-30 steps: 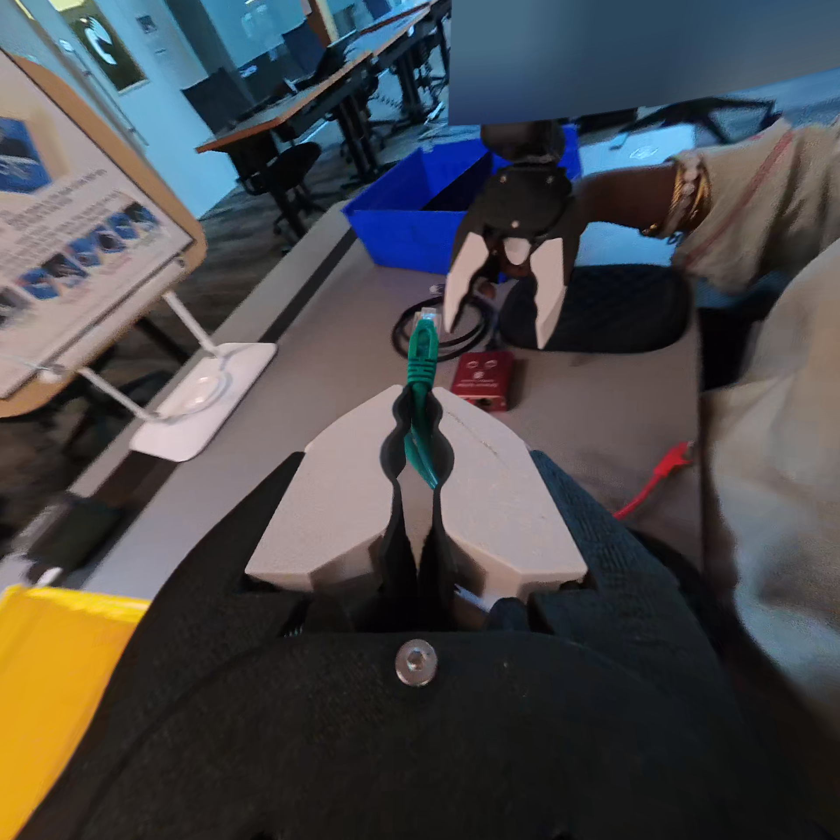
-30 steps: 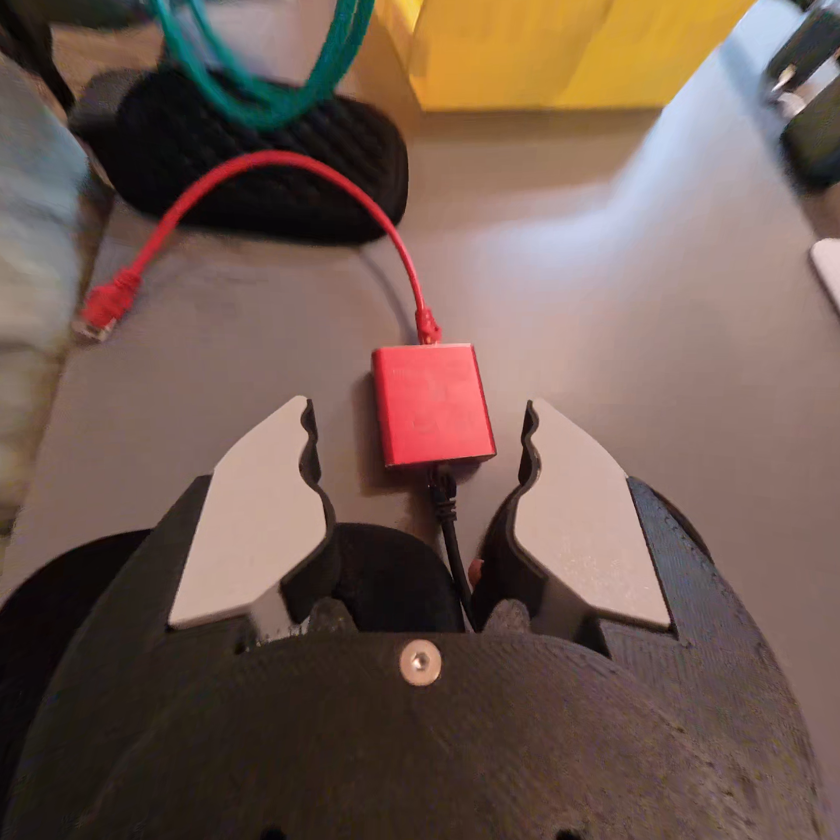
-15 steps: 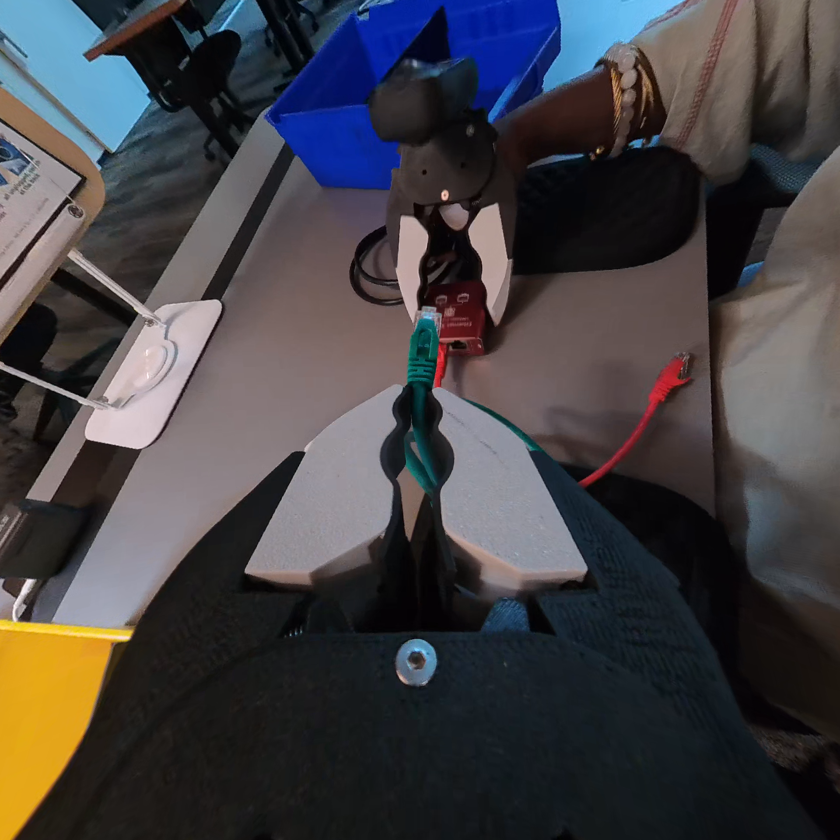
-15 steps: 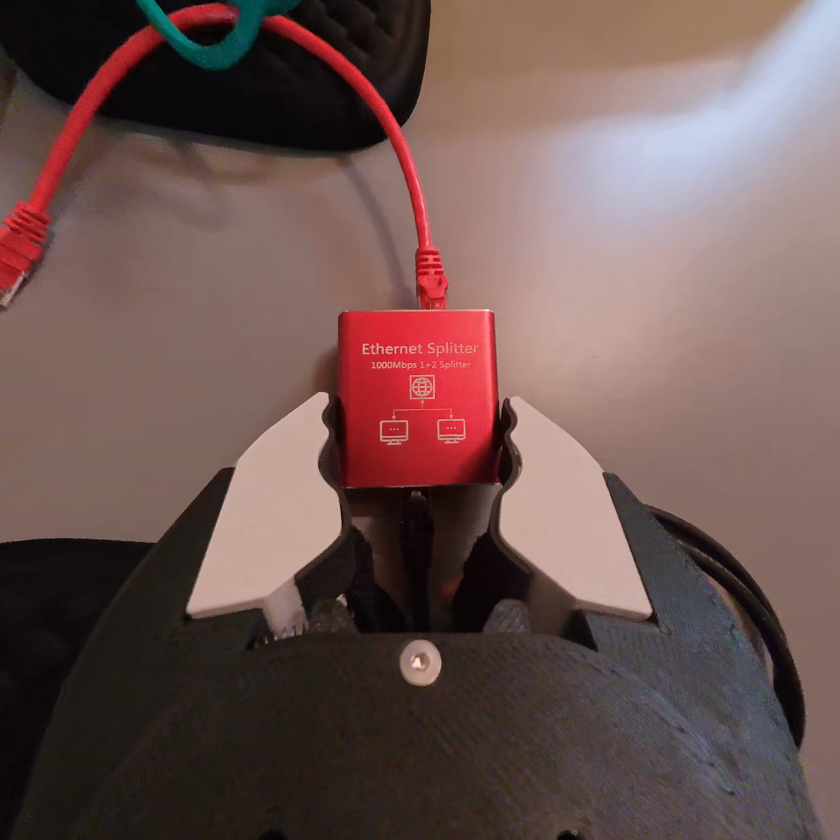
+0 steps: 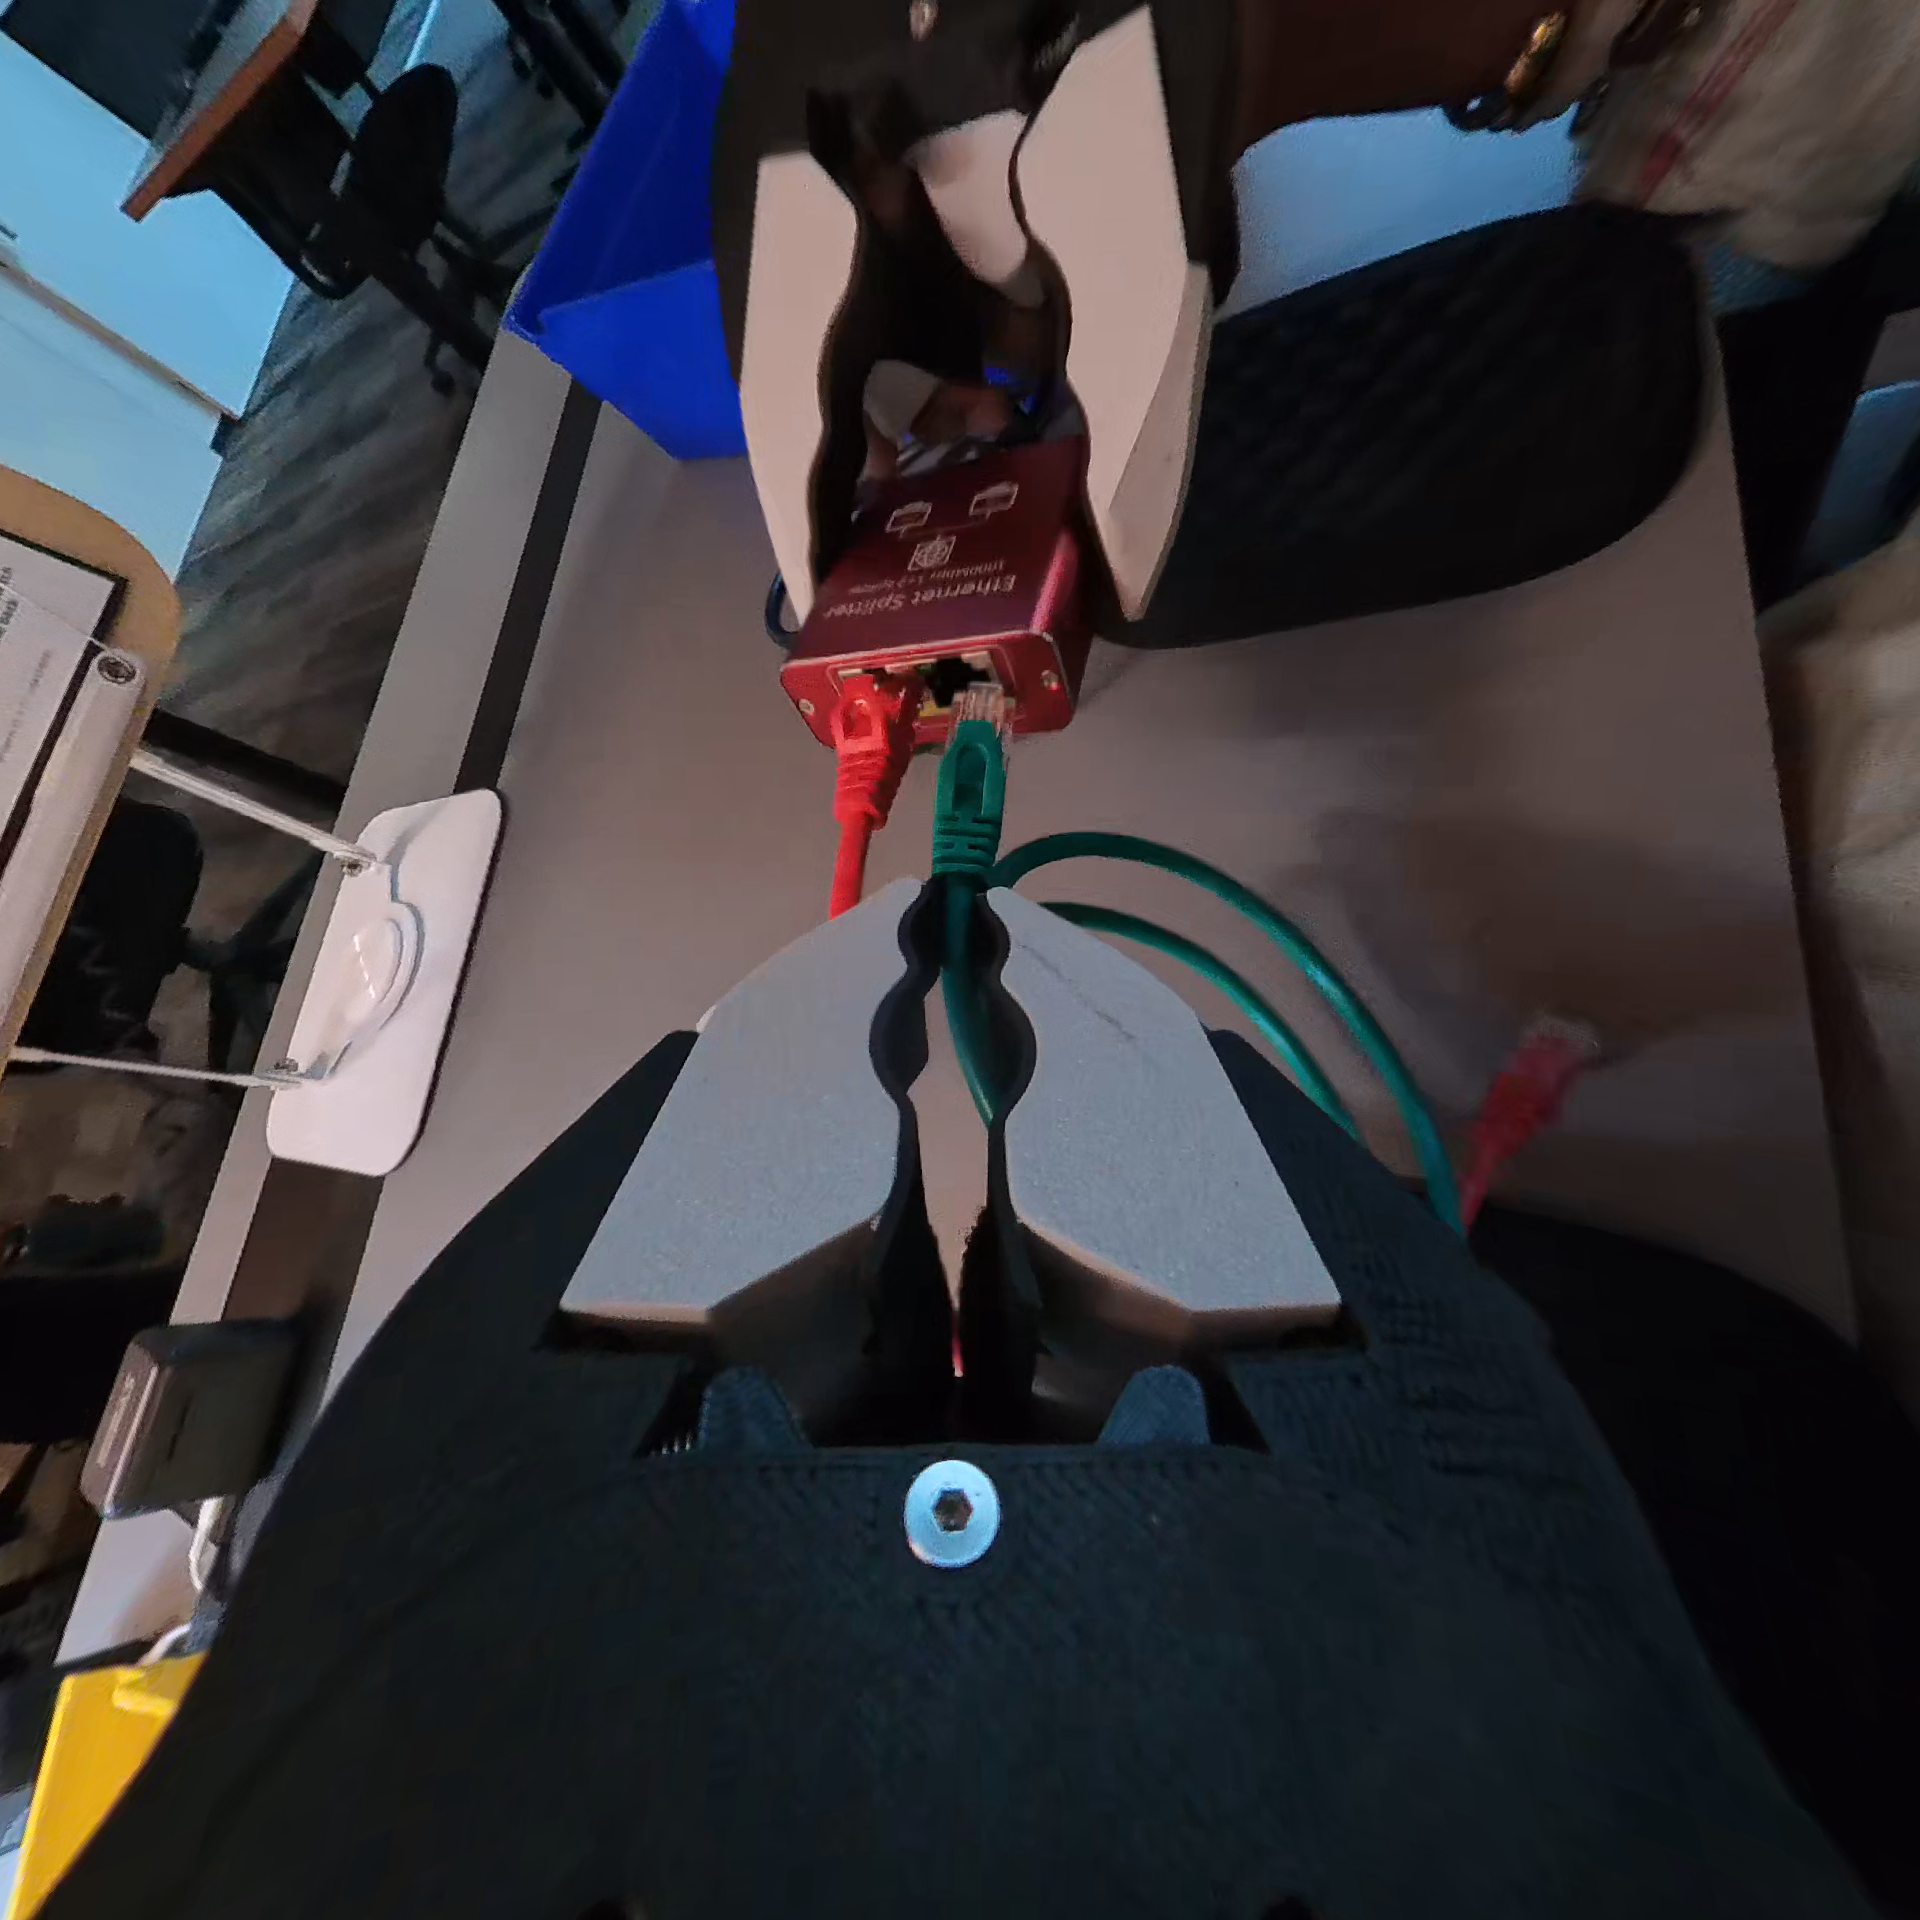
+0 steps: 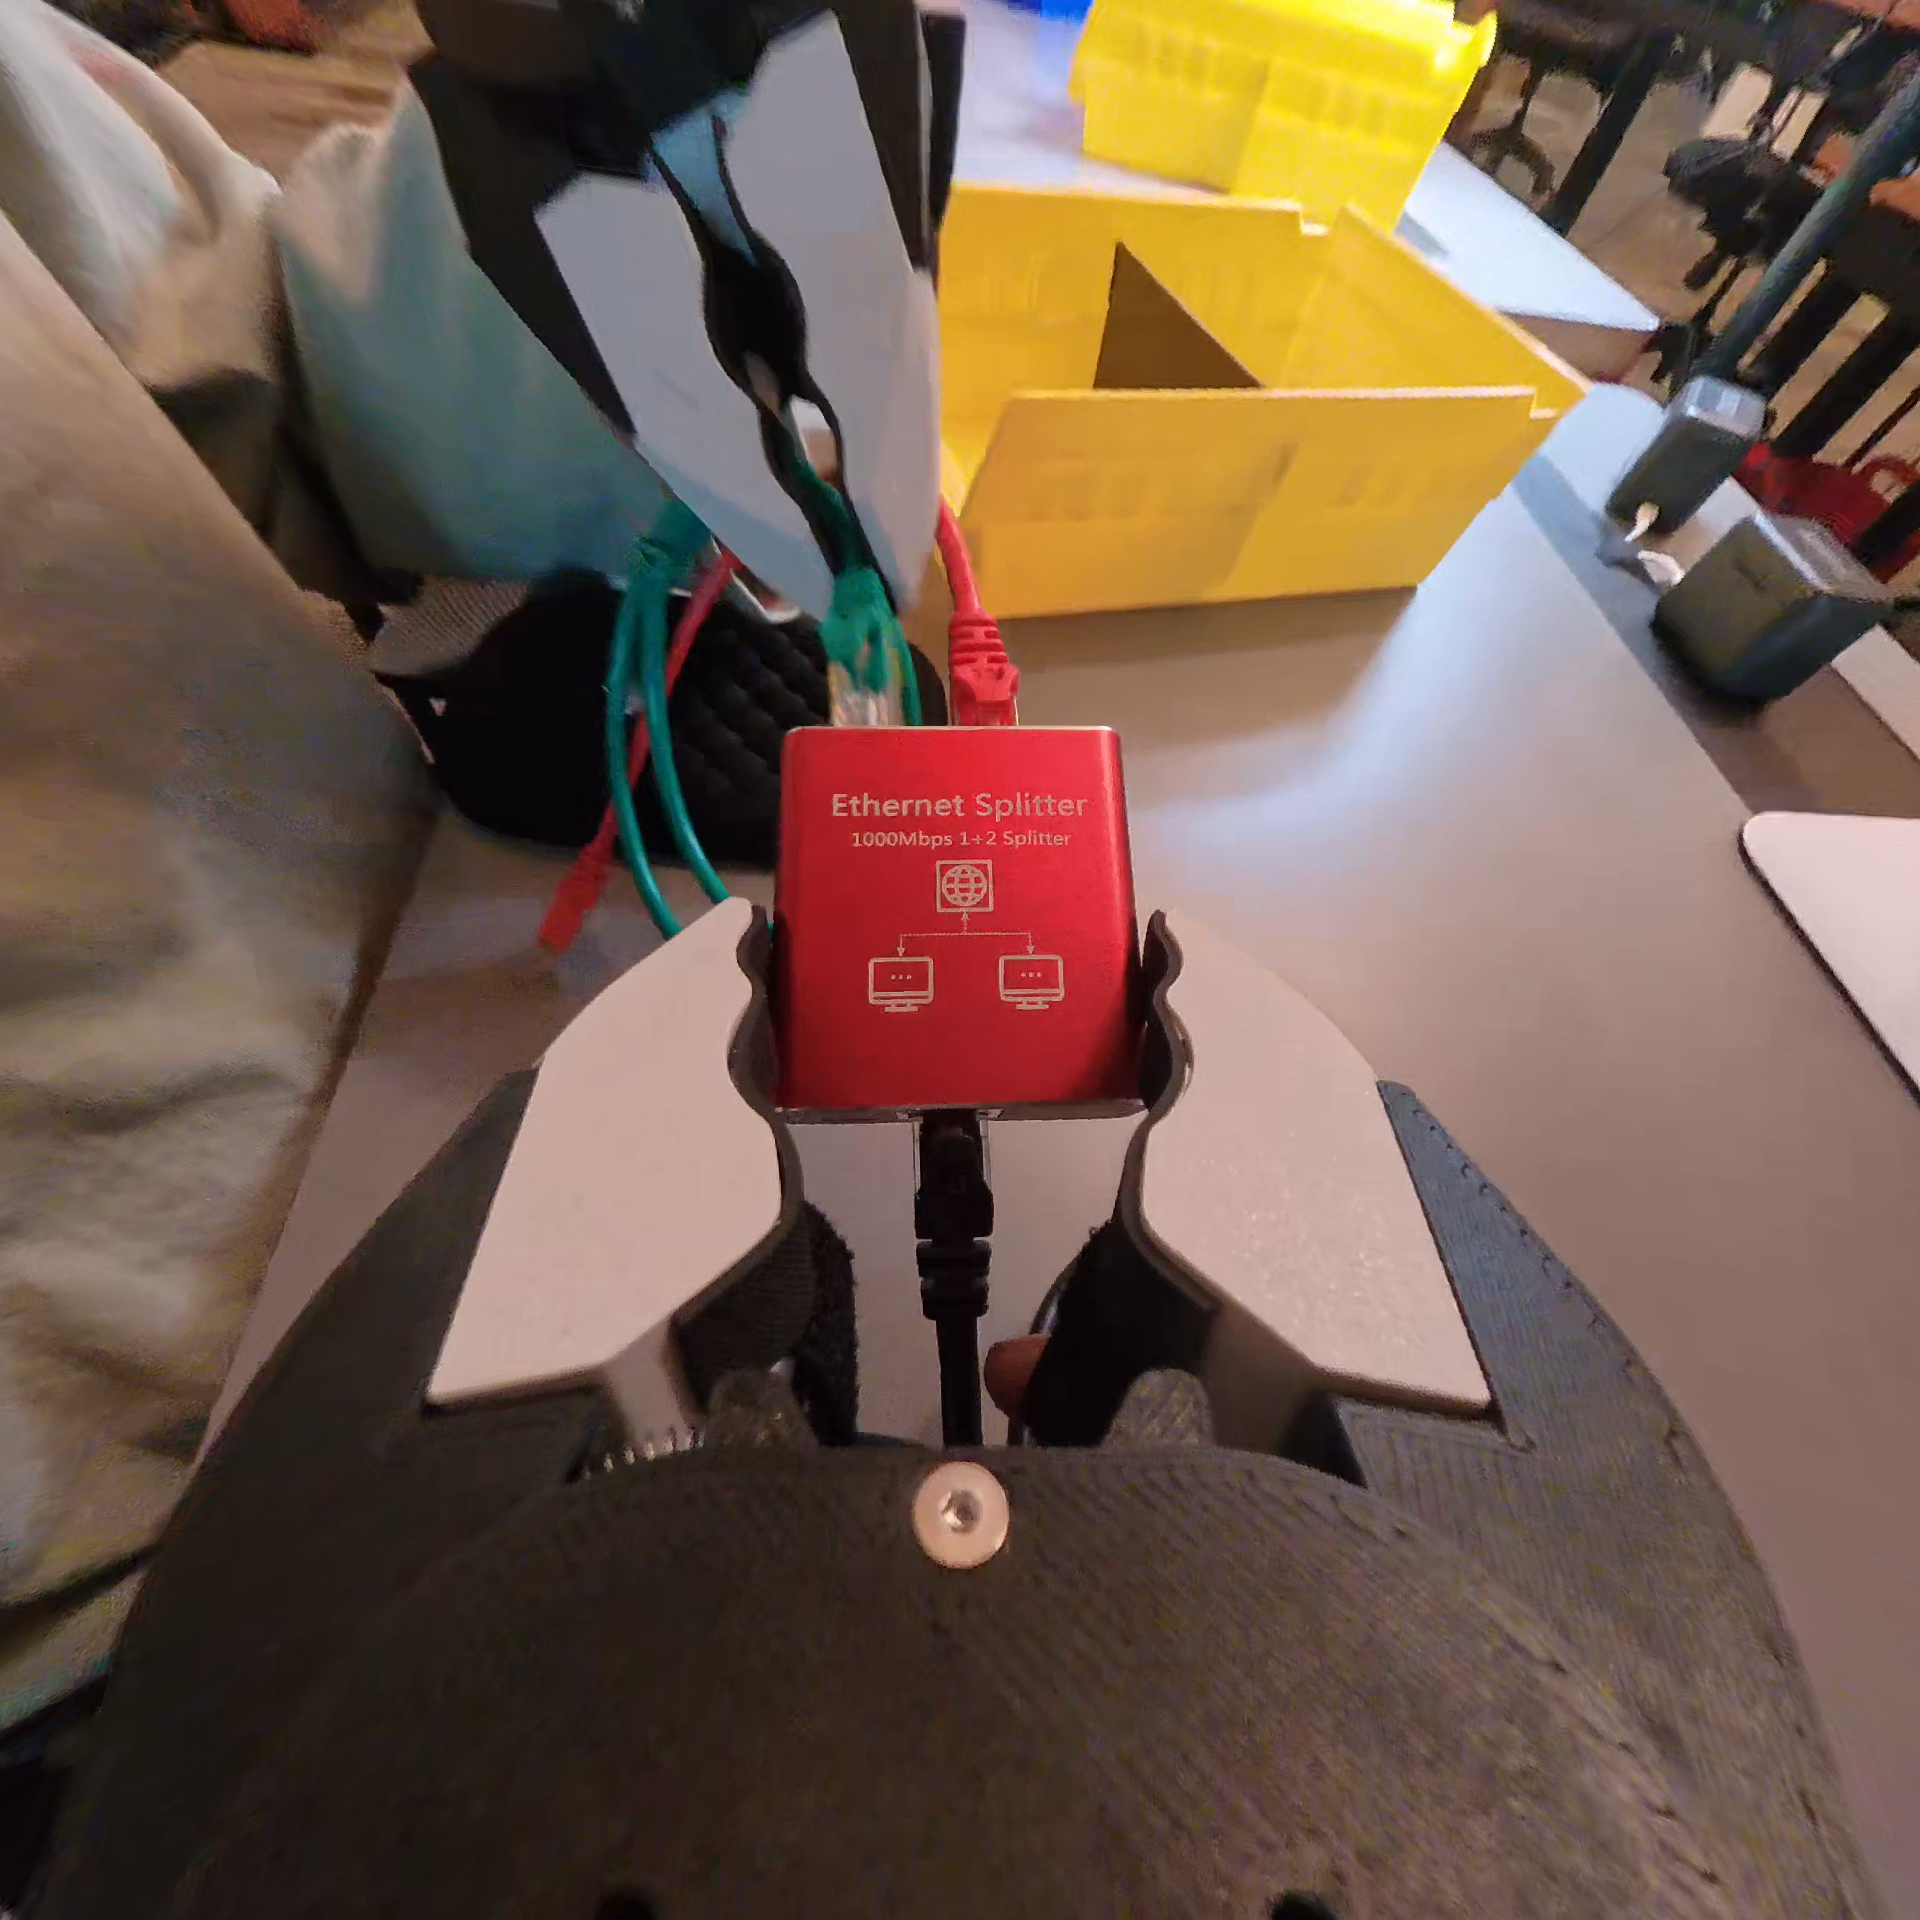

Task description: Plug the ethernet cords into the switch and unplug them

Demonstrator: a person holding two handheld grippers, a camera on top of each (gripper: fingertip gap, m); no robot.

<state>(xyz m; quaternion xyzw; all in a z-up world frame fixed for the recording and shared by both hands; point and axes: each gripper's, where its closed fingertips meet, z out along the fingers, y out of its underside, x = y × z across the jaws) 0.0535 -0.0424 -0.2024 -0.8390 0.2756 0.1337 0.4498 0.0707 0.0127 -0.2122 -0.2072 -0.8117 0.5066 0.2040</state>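
Note:
The red switch [image 6: 956, 810] sits between my right gripper's [image 6: 954, 920] fingers, which are shut on its sides. A black cable [image 6: 951, 1226] leaves its near end. A red cord's plug [image 5: 868, 738] sits in the switch's [image 5: 935, 613] left port. My left gripper [image 5: 951, 904] is shut on the green cord just behind its plug [image 5: 971, 769]. The plug's clear tip is at the mouth of the right port; I cannot tell how far in it is. The green plug [image 6: 857, 665] and left gripper [image 6: 868, 587] also show in the right wrist view. The red cord's other end [image 5: 1527, 1081] lies loose on the table.
A yellow bin [image 6: 1247, 499] stands behind the switch and a blue bin [image 5: 644, 270] at the other end of the grey table [image 6: 1403, 935]. A black padded pouch [image 5: 1403, 436] lies beside the switch. A white stand base [image 5: 384, 977] is at the table edge. A person's sleeve [image 6: 156, 831] is close. About 7 cm separates my left fingertips from my right.
My right gripper came down over the switch and shut on it. My left gripper carried the green plug forward until its tip reached the switch's free port.

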